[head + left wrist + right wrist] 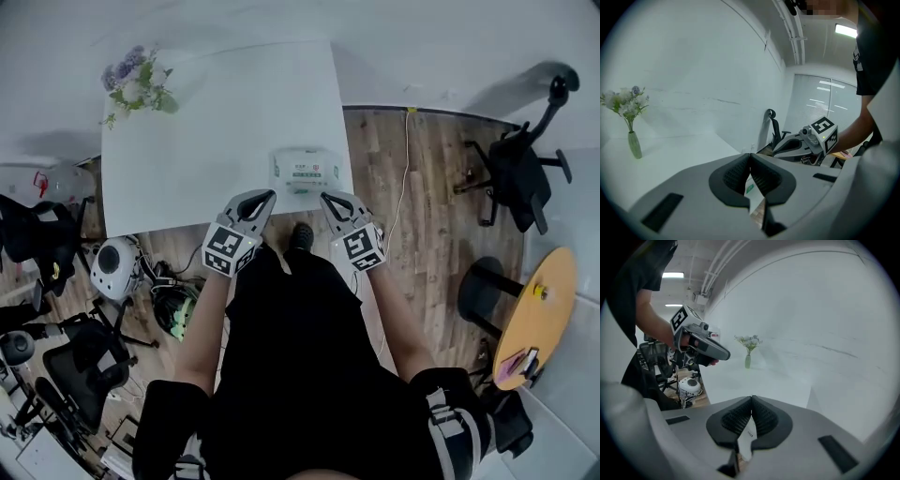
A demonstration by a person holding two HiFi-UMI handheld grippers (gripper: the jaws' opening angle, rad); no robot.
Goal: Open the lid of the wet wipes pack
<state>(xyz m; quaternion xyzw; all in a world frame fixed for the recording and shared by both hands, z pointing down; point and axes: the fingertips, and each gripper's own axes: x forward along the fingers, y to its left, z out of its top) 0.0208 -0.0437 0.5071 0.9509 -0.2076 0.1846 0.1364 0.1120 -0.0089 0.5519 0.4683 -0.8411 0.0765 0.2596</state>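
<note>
The wet wipes pack (pixel 305 172), white with green print, lies flat on the white table (pixel 206 141) near its front right corner. Its lid looks closed. My left gripper (pixel 268 196) hovers just off the pack's near left corner, and my right gripper (pixel 325 197) just off its near right corner. Both have their jaws shut with nothing held. In the left gripper view the shut left gripper (pixel 750 155) shows a sliver of the pack (pixel 753 195) behind its jaws. The right gripper view shows the same for the right gripper (pixel 752 398) and the pack (pixel 747 440).
A vase of flowers (pixel 137 82) stands at the table's far left corner. A black office chair (pixel 517 167) and a round yellow table (pixel 538 315) are on the right. More chairs and a white device (pixel 114 268) crowd the floor at left. A cable (pixel 405 178) runs beside the table.
</note>
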